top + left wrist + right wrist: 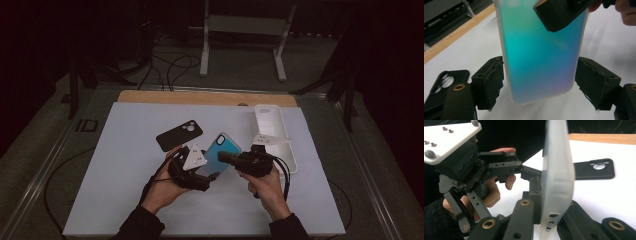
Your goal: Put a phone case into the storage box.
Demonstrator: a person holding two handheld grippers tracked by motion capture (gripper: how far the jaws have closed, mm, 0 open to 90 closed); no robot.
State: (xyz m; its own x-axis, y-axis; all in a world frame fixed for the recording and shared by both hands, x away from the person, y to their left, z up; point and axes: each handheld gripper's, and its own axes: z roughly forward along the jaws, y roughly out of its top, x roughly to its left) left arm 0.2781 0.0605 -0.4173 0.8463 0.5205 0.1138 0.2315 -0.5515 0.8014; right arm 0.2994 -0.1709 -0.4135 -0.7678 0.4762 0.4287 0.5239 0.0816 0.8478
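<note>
Blue phone case [222, 150] is off the table, held up between both hands above the white mat [125, 200]. Right gripper [226, 158] is clamped on its edge. Left gripper [204, 176] straddles the case's width, pads just beside its sides; can't tell if they touch. Fitting or placing looks still undone. Behind: black phone case [179, 134], white tray [272, 131].
</note>
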